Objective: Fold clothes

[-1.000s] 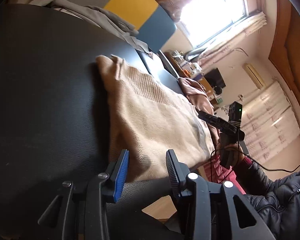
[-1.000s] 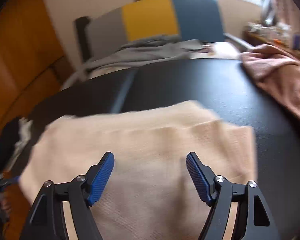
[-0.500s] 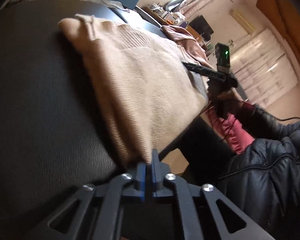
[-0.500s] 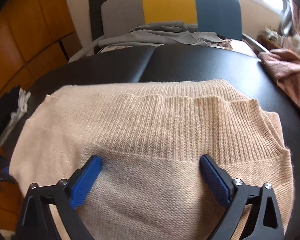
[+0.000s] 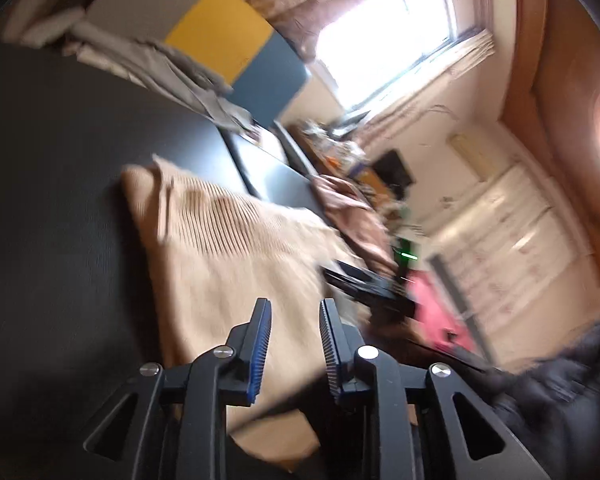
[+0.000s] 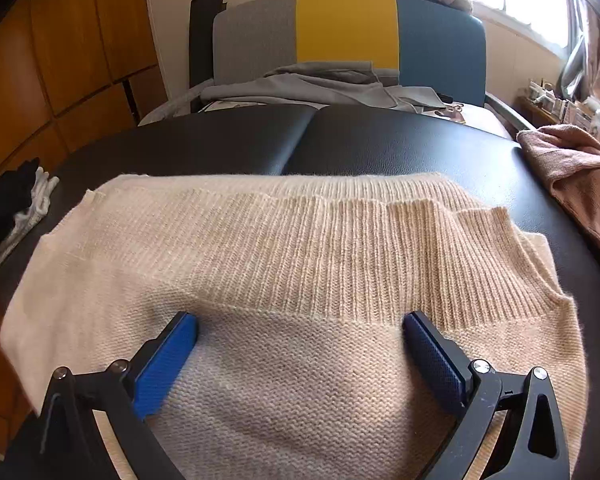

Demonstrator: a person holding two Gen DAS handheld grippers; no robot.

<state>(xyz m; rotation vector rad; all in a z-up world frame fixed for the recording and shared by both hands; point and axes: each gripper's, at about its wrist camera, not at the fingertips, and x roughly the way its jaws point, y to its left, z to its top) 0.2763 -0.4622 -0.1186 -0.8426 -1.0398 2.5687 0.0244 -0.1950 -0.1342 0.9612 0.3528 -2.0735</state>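
A beige knit sweater (image 6: 300,248) lies folded on the black padded table (image 6: 380,144), its ribbed band running across the far half. My right gripper (image 6: 300,324) stands wide open. Its blue pads (image 6: 168,356) rest down on the sweater's near, smooth-knit part, just before the ribbing. In the blurred left wrist view the sweater (image 5: 228,256) lies ahead and my left gripper (image 5: 294,312) hangs over its near edge. Its jaws are opening and nothing is between them. The right gripper (image 5: 364,284) shows there as a dark shape at the sweater's right side.
A pink-brown garment (image 6: 572,168) lies at the table's right edge. Grey clothing (image 6: 320,84) is heaped before a chair back (image 6: 346,28) in grey, yellow and blue. Black and white cloth (image 6: 20,200) sits at the left edge. A black padded sleeve (image 5: 560,380) is at lower right.
My left gripper closed at the sweater's near edge, then parted its jaws and rose away from it. My right gripper spread wide and sank onto the sweater.
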